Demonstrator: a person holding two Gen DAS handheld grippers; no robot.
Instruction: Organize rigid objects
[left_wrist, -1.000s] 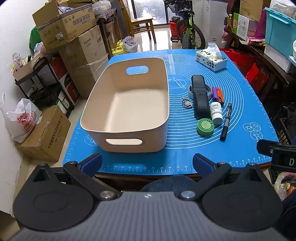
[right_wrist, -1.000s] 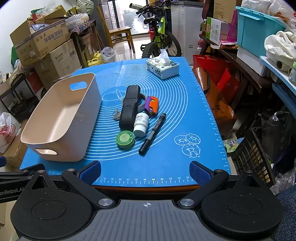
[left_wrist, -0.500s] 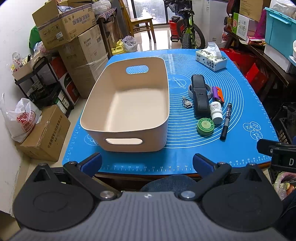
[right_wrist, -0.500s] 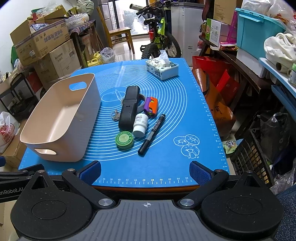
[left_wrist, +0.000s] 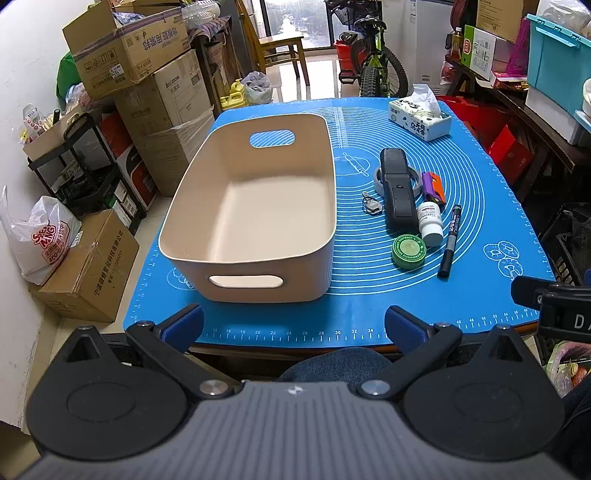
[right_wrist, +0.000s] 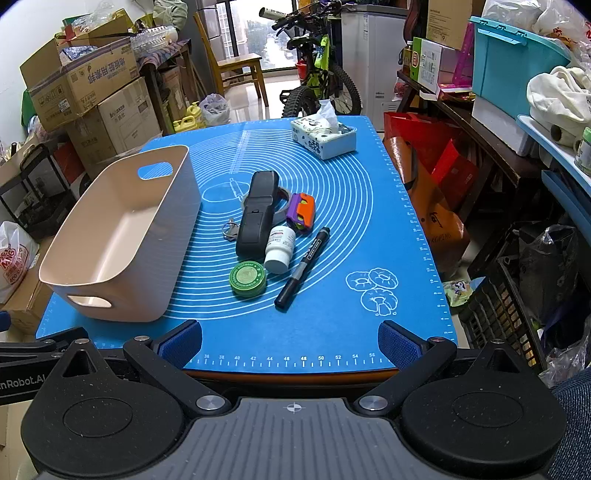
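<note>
An empty beige bin (left_wrist: 255, 206) (right_wrist: 122, 236) stands on the left of the blue mat (left_wrist: 369, 295) (right_wrist: 332, 325). To its right lie a black case (right_wrist: 258, 214) (left_wrist: 397, 192) resting on a tape ring (right_wrist: 283, 195), a key (right_wrist: 231, 230), a purple-orange toy (right_wrist: 301, 212), a white bottle (right_wrist: 280, 249), a green tin (right_wrist: 247, 278) (left_wrist: 408, 251) and a black marker (right_wrist: 303, 267) (left_wrist: 450, 240). My left gripper (left_wrist: 293, 325) is open and empty at the mat's near edge, in front of the bin. My right gripper (right_wrist: 290, 343) is open and empty, in front of the small objects.
A tissue box (right_wrist: 324, 138) (left_wrist: 419, 120) sits at the mat's far right. Cardboard boxes (left_wrist: 147, 85) stack up on the left, a bicycle (right_wrist: 317, 74) stands behind the table, and shelves with a teal tub (right_wrist: 513, 62) line the right.
The right wrist view has crept slightly forward and left. The left gripper and all the objects are unmoved.
</note>
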